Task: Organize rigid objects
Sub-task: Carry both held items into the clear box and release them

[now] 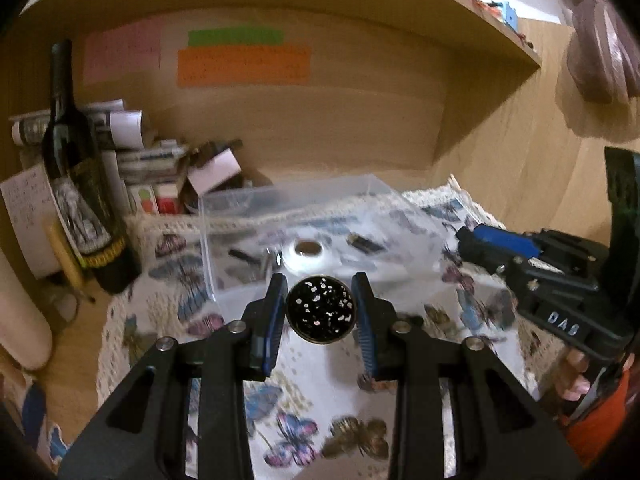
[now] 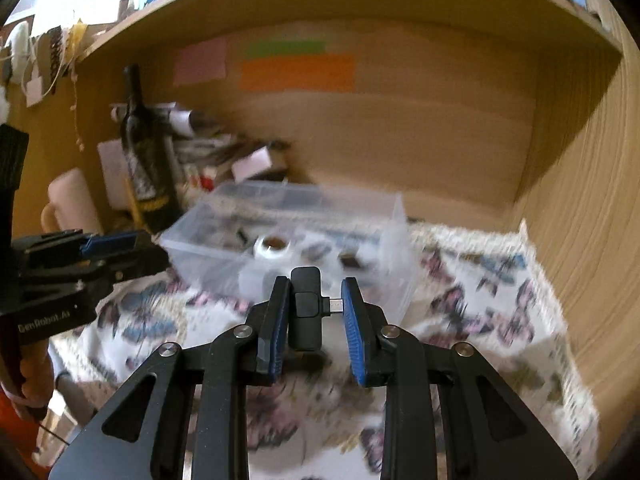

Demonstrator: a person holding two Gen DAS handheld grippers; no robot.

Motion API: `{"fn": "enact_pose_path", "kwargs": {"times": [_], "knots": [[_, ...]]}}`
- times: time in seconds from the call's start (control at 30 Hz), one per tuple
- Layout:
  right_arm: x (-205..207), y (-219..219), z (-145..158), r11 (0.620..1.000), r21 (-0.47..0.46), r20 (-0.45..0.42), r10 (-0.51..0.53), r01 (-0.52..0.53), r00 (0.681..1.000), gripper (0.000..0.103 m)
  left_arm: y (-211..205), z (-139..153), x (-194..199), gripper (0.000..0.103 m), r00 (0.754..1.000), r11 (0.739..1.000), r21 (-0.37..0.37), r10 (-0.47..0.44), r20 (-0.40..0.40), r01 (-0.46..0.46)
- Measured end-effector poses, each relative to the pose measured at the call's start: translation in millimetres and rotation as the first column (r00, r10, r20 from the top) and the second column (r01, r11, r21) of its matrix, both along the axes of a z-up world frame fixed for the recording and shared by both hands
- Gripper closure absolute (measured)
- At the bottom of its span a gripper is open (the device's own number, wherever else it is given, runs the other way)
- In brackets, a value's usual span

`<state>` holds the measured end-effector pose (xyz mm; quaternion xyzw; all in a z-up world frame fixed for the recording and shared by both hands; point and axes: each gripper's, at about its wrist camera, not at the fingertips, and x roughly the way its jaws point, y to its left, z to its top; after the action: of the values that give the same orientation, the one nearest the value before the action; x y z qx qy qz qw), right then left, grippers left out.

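- Between the blue pads of your left hand-held gripper (image 1: 320,310) sits a round black disc with white flecks (image 1: 320,309), clamped from both sides and raised above the butterfly-print cloth (image 1: 304,368) on the desk.
- Your right hand-held gripper (image 2: 316,310) is closed on a small black dongle with a metal plug (image 2: 306,306); the body presses against the left pad, and the plug tip points at the right pad.
- Just beyond both grippers stands a clear plastic box (image 1: 224,224) on the cloth, open at the top.
- Inside the box you can see a white tape roll (image 1: 306,254) and a few small dark pieces, too blurred to name.
- Far left of the box, a dark wine bottle (image 1: 82,184) stands upright beside a stack of papers and booklets (image 1: 136,148).
- On the back wall of the wooden alcove, pink (image 1: 122,54), green (image 1: 236,37) and orange (image 1: 244,66) paper notes are stuck.
- From the left wrist view, your right gripper shows at the right edge, held near the box's right side.
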<state>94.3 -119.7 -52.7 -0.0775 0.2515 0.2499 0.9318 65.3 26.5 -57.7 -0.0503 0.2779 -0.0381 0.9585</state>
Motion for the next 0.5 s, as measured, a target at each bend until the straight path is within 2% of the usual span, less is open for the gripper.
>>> {"fn": "enact_pose_path", "kwargs": {"times": [0.23,0.4,0.5], "knots": [[27,9,17,1.000,-0.020,0.041,-0.021,0.022,0.999,0.079,17,6,30,0.070,1.000,1.000,-0.004,0.017,-0.005,-0.017],[49,17,14,0.999,-0.040,0.023,-0.029,0.030,0.999,0.079,27,4,49,0.070,0.999,1.000,-0.002,0.028,-0.027,-0.028],[68,24,3,0.997,-0.062,-0.019,-0.039,0.038,0.999,0.079,32,-3,60,0.070,0.998,0.999,0.004,0.037,-0.053,-0.037]]}}
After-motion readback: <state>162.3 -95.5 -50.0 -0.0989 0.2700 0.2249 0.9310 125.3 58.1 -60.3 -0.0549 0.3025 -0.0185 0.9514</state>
